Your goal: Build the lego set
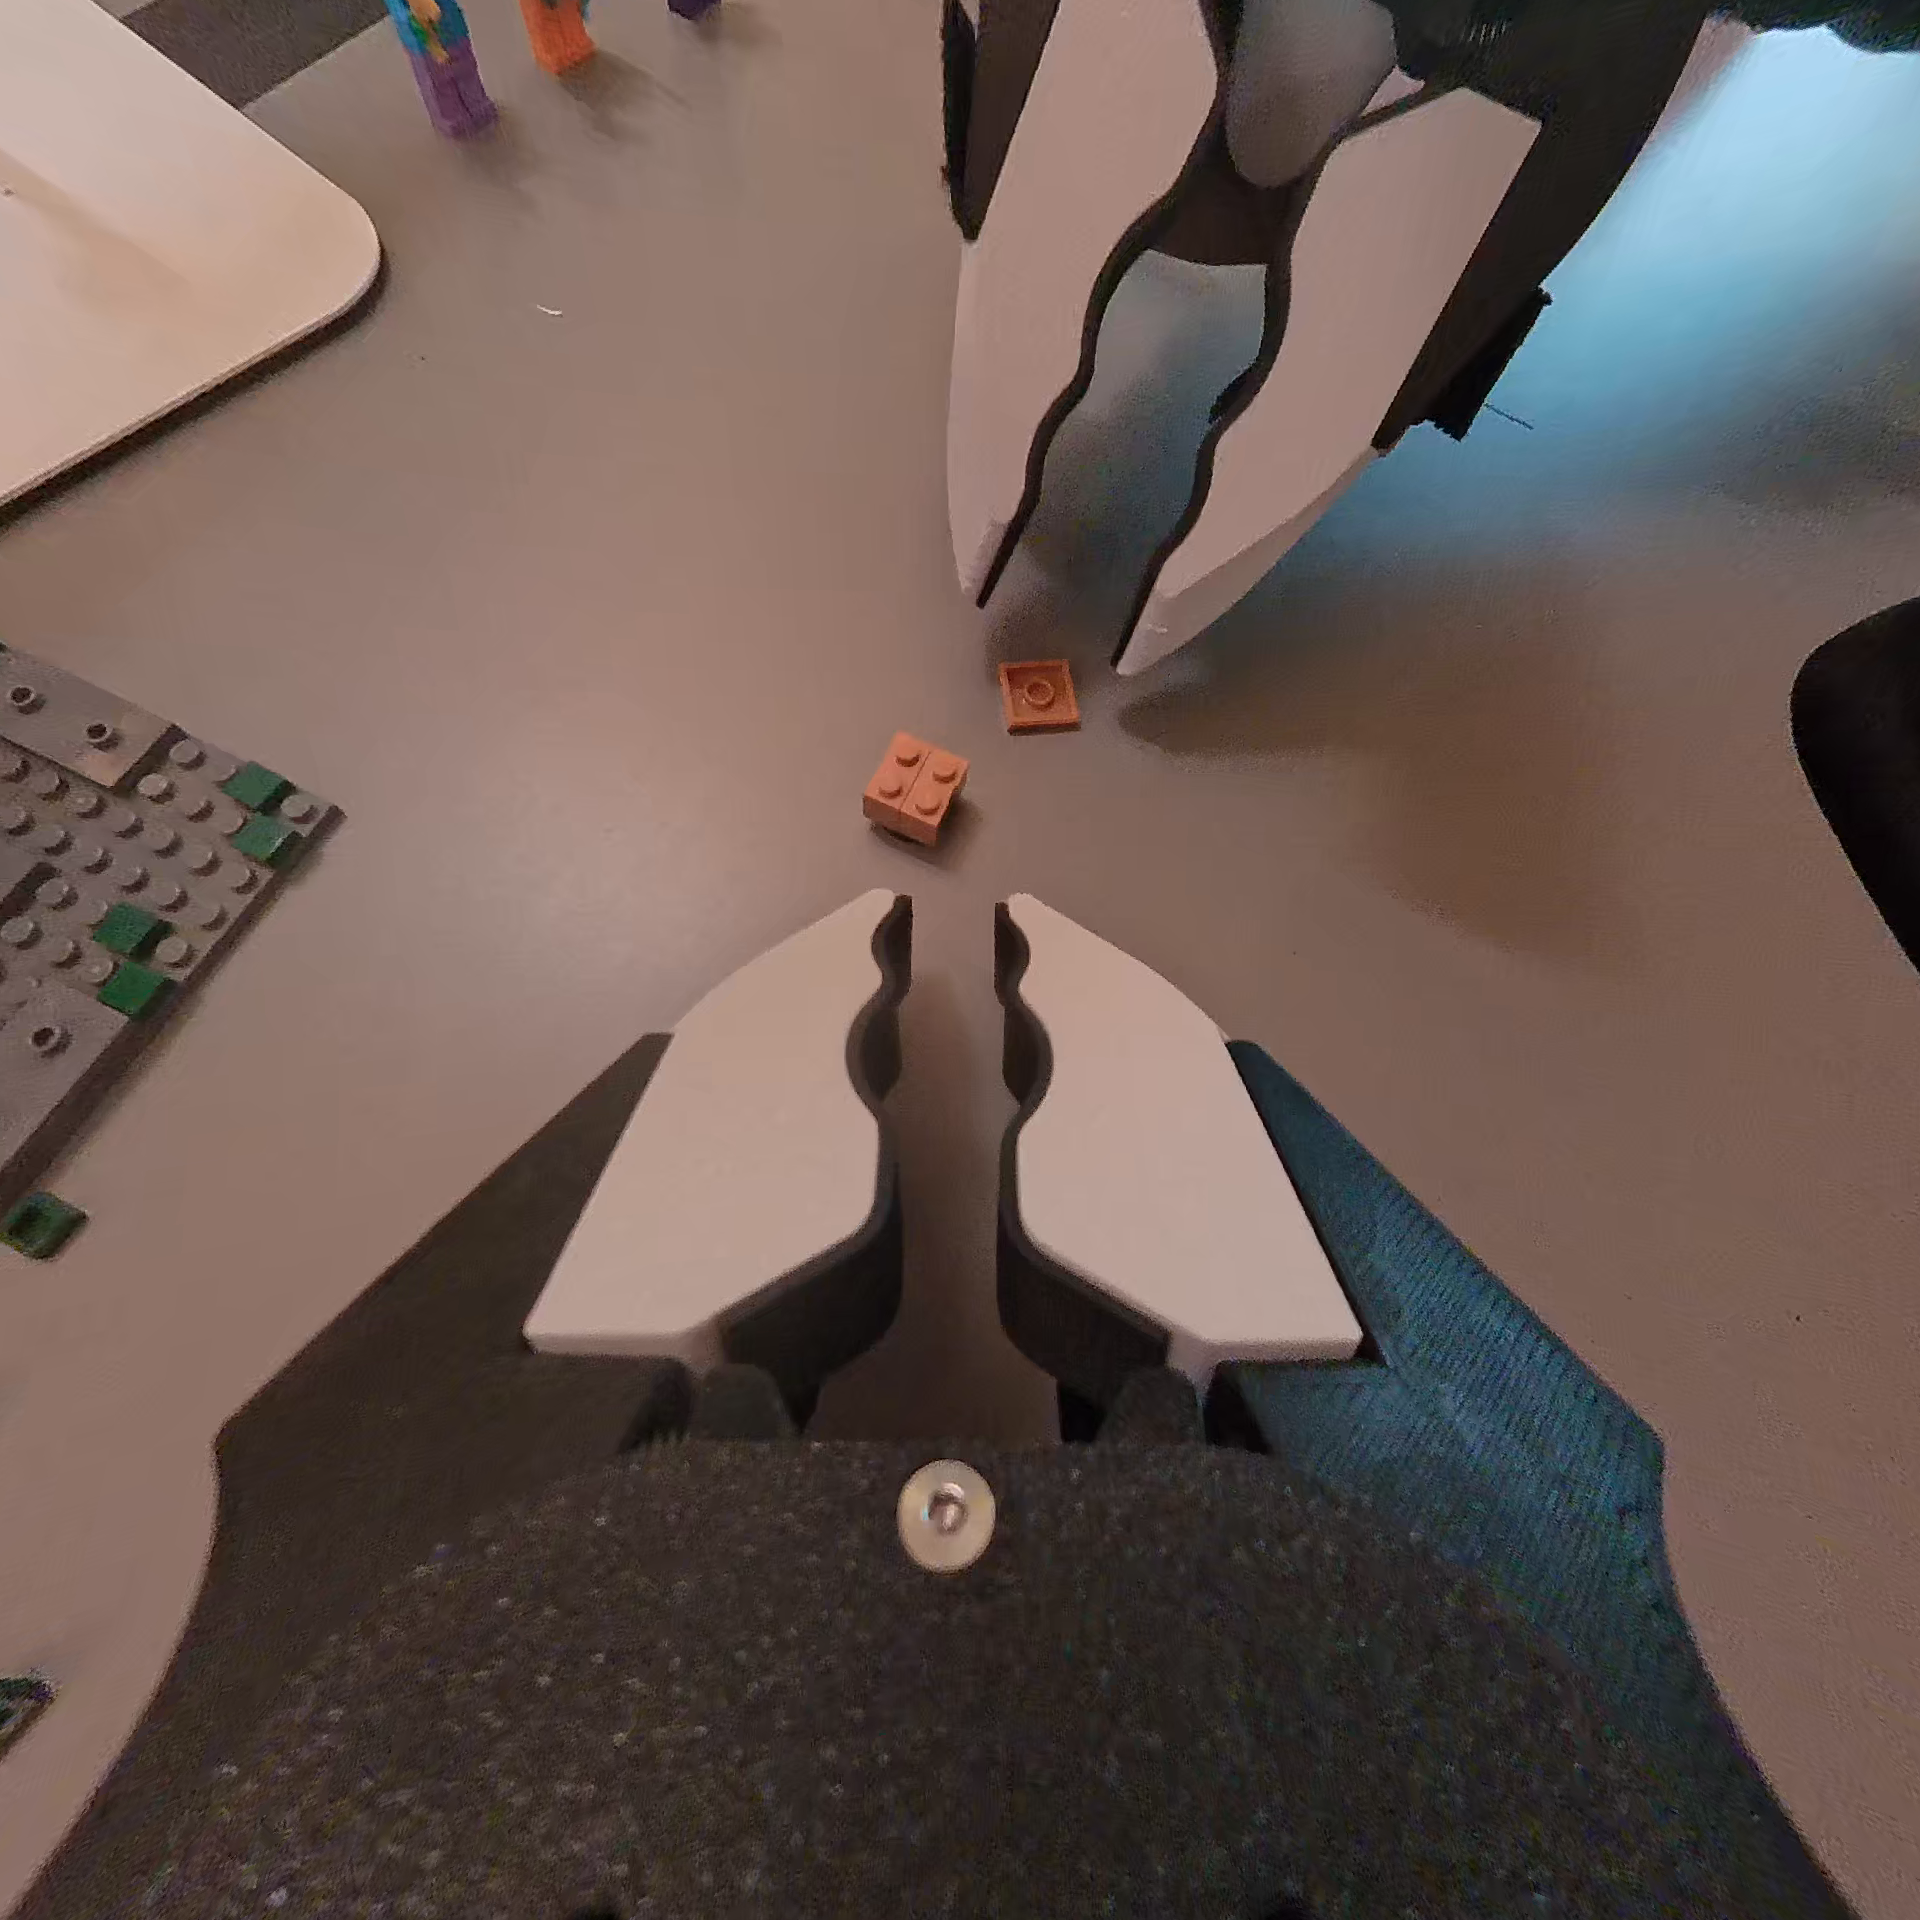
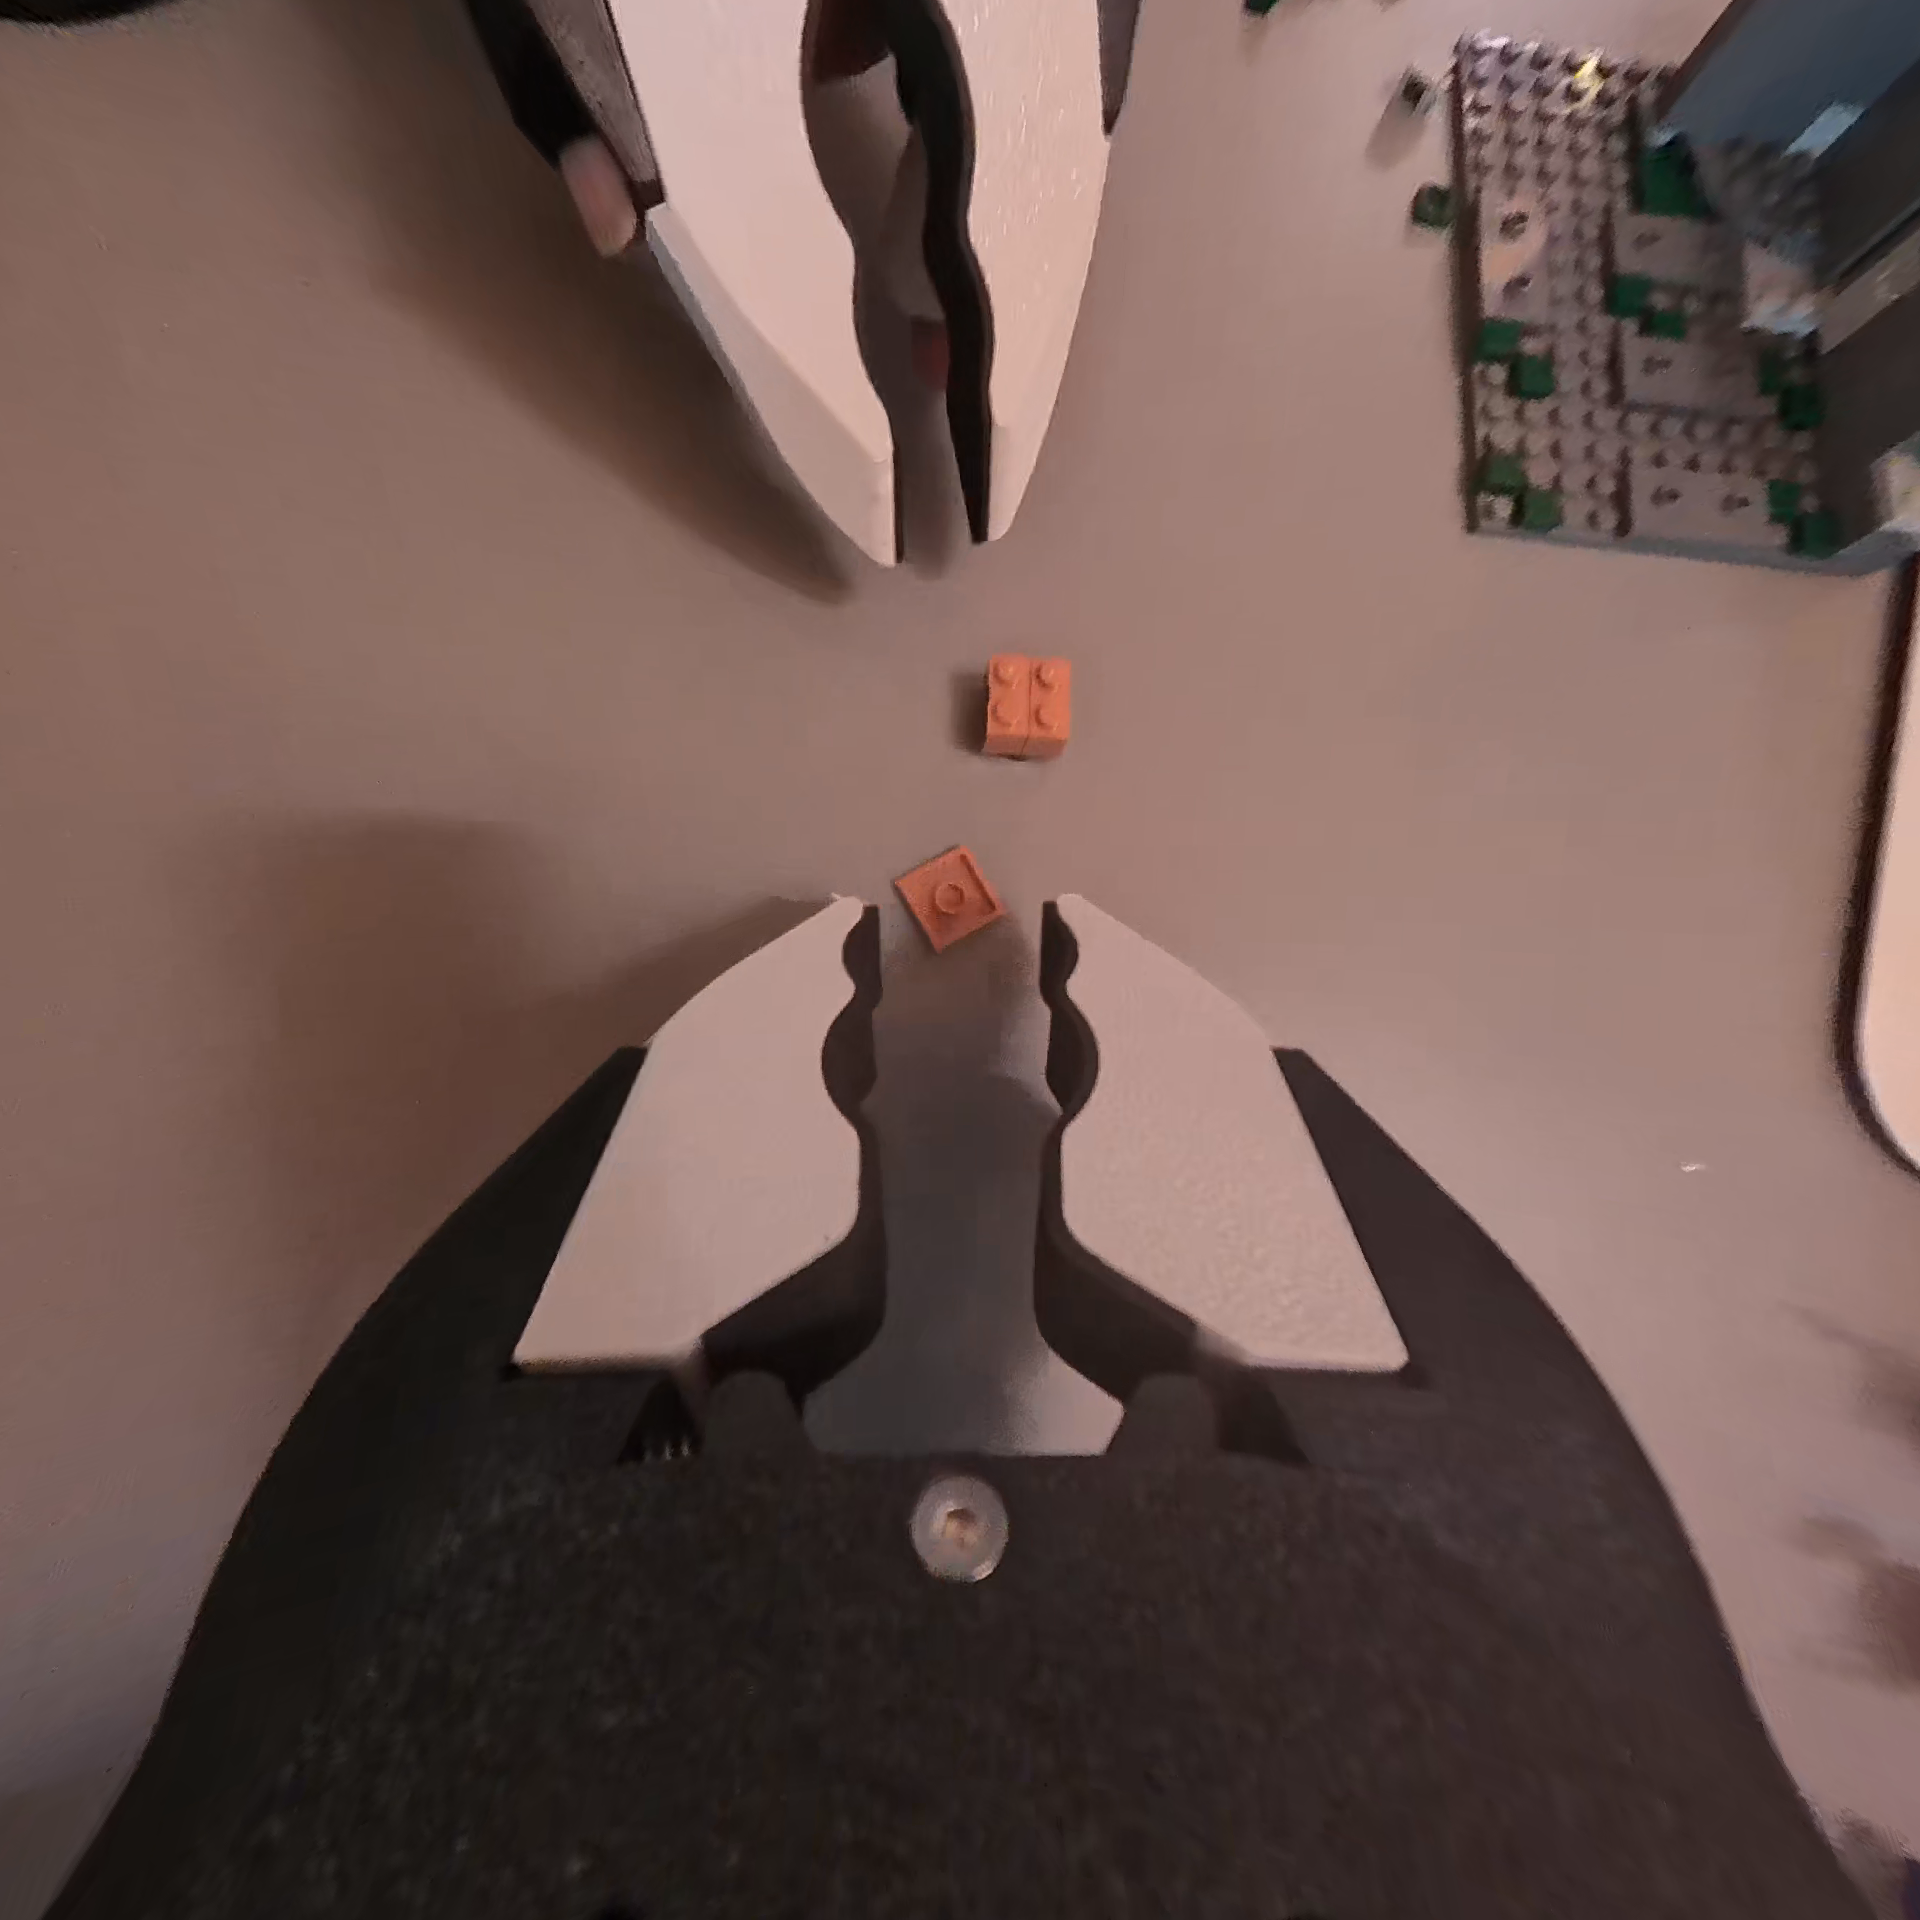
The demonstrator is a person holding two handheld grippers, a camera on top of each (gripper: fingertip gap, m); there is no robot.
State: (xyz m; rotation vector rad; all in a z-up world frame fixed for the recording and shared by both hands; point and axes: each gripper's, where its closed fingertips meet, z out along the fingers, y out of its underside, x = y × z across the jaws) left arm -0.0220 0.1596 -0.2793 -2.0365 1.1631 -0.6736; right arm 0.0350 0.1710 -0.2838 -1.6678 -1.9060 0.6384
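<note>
A small orange block of two joined bricks (image 1: 915,796) (image 2: 1027,703) lies on the grey table between the two grippers. A flat orange plate with one stud (image 1: 1038,696) (image 2: 948,897) lies beside it. My left gripper (image 1: 953,902) is open and empty, its tips just short of the orange block. My right gripper (image 2: 958,906) is open and empty, with the flat plate lying at its tips, just ahead of the gap. Each gripper shows in the other's view, the right one (image 1: 1049,636) and the left one (image 2: 935,551). A grey studded baseplate (image 1: 125,883) (image 2: 1621,343) carries green pieces.
A white board (image 1: 156,229) lies at the far left. Two small figures (image 1: 452,73) stand at the back. A loose green piece (image 1: 42,1224) lies by the baseplate. A dark chair edge (image 1: 1870,758) is at the right. A grey structure (image 2: 1787,135) stands on the baseplate. There is about 7 cm between the tips of the two grippers. The grey structure (image 2: 1787,135) sits 20 cm or so from the ends of my left fingers.
</note>
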